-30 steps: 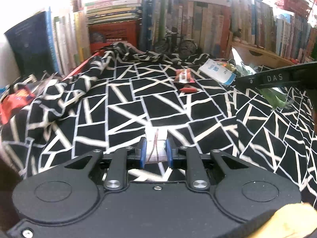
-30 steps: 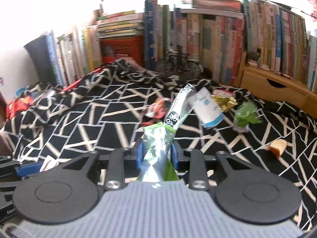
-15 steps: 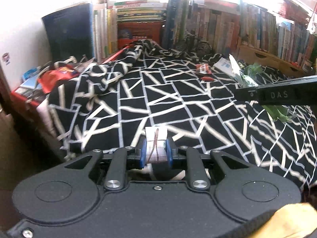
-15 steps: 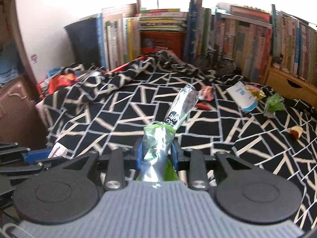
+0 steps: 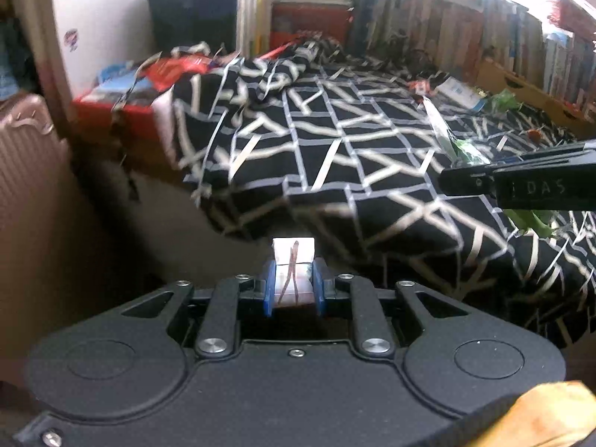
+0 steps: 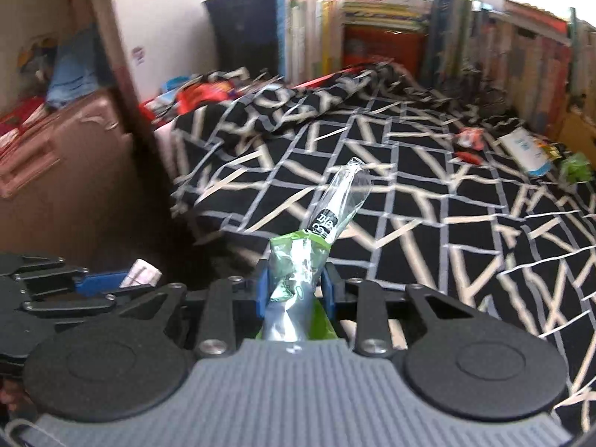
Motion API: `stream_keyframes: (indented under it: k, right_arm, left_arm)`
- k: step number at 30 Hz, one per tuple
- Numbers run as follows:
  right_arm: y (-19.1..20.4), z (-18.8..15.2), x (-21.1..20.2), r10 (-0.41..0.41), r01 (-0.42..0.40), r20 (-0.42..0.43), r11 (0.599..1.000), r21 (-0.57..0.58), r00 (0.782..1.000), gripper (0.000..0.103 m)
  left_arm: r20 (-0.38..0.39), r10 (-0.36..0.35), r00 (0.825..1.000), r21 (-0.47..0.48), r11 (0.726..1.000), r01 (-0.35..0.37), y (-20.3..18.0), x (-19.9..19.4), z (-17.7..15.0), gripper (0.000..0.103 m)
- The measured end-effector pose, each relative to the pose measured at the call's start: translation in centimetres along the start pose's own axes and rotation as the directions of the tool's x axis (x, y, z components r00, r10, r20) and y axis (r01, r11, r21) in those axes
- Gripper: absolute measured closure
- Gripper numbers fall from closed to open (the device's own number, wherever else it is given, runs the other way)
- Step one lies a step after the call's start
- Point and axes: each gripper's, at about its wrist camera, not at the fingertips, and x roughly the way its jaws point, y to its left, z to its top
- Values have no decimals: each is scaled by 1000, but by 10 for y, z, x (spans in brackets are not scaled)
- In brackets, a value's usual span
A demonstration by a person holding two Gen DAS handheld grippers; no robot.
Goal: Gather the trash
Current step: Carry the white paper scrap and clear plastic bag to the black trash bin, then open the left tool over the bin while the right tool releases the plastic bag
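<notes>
The bed (image 6: 428, 223) is covered with a black blanket with white lines (image 5: 335, 171). At its far side lie a red wrapper (image 6: 470, 137), a white-blue packet (image 6: 527, 151) and a green wrapper (image 6: 575, 167).

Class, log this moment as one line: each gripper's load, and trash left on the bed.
left gripper: shut on white wrapper | right gripper: shut on green wrapper | bedspread: red wrapper, white carton remain

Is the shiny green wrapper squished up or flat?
Squished up. The green wrapper is crumpled and twisted between the right gripper fingers, its silvery end sticking up above the patterned blanket.

black-and-white geometric bedspread (image 5: 335, 171)
</notes>
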Motion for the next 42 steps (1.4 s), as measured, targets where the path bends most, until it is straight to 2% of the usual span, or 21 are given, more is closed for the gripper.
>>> stream_keyframes:
  k: [8, 12, 24, 36, 40, 42]
  right_arm:
    - [53, -19, 18, 81, -87, -62, 991, -105, 995, 69]
    - [67, -26, 31, 94, -106, -91, 986, -130, 991, 69]
    - [80, -44, 69, 97, -127, -156, 973, -192, 983, 70]
    - [91, -58, 83, 127, -174, -214, 961, -216, 968, 70]
    - [91, -57, 85, 125, -172, -217, 961, -216, 968, 70]
    - [90, -56, 86, 124, -171, -217, 961, -216, 968, 70]
  left_arm:
    - [-79, 32, 996, -29, 999, -34, 30, 9, -36, 84]
    - [-110, 40, 993, -41, 998, -44, 43, 19, -48, 84]
    - [-183, 51, 982, -54, 997, -62, 53, 61, -65, 84]
    - [-222, 81, 972, -67, 993, -98, 71, 89, -74, 83]
    - [-224, 95, 970, -68, 991, -113, 73, 91, -72, 79]
    - [-228, 91, 969, -81, 990, -112, 75, 92, -71, 71]
